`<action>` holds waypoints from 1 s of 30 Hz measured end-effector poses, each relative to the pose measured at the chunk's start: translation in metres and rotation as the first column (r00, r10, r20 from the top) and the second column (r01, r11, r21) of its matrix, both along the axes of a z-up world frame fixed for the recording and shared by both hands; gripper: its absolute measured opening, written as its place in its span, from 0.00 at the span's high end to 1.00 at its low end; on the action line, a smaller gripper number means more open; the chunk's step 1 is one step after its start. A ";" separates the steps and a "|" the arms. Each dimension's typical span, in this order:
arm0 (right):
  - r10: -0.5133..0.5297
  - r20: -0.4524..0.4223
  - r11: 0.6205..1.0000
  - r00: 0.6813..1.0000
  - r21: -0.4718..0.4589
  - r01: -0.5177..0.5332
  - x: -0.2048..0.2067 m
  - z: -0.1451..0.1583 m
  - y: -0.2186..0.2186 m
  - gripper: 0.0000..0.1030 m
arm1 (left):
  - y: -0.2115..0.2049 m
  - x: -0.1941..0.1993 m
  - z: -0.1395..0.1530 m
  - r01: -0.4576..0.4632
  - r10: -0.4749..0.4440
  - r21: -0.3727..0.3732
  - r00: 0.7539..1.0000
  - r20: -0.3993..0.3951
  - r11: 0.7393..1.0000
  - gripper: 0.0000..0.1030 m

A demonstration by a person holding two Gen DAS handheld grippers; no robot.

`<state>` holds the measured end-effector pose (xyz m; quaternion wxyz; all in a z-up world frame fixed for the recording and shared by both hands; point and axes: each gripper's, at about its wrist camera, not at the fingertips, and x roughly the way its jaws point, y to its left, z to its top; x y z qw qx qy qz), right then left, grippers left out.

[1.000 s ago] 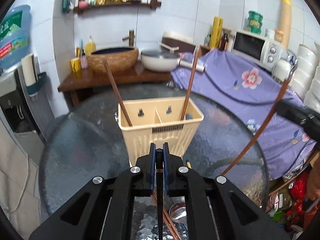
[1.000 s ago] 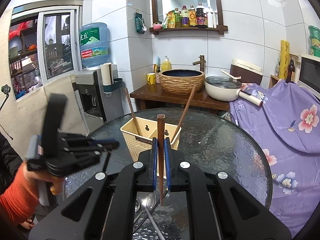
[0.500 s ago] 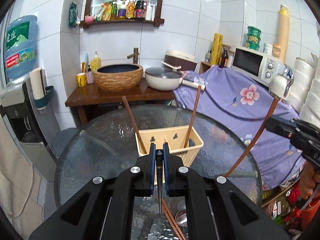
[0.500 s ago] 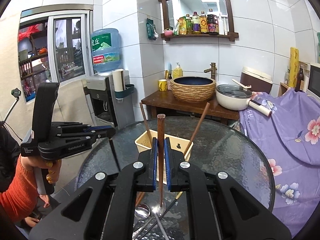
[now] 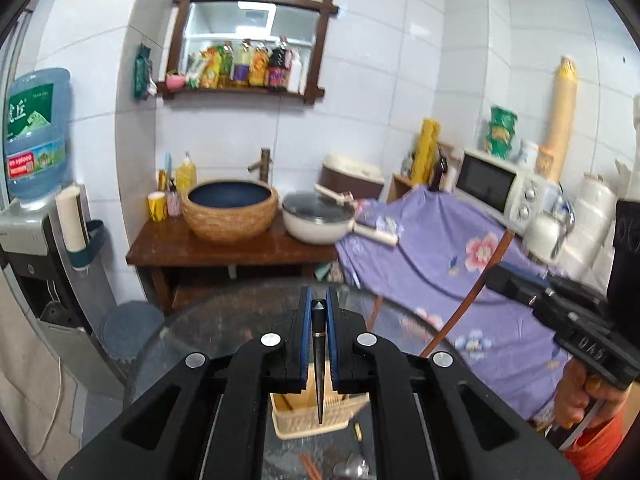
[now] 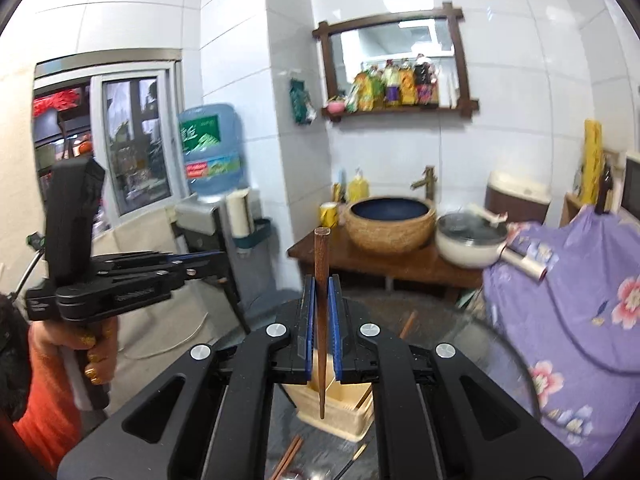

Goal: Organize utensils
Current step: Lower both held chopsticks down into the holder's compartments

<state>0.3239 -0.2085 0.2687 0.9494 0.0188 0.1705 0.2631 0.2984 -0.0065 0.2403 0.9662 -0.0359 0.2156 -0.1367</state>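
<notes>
above basket (image 6: 340, 412): open air | in basket: leaning chopsticks (image 6: 407, 326) block | table (image 6: 480, 344) right: bare

Glossy textured glass table (image 6: 496, 356), slotted cream plastic basket (image 6: 340, 416), matt brown wooden chopstick (image 6: 321, 280).

both grippers (image 5: 319, 344) (image 6: 321, 332) risen with chopsticks (image 5: 319, 368) (image 6: 321, 320); basket (image 6: 340, 408) now lower, nearer in frame.

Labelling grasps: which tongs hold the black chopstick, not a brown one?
The left tongs: their black chopstick has a metal band. The right tongs hold a brown chopstick.
</notes>
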 end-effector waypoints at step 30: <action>-0.150 -0.116 0.986 0.982 -0.088 0.141 0.076 -0.146 0.033 0.93 | -0.007 0.066 -0.134 -0.120 0.127 0.056 0.982 -0.138 0.991 0.93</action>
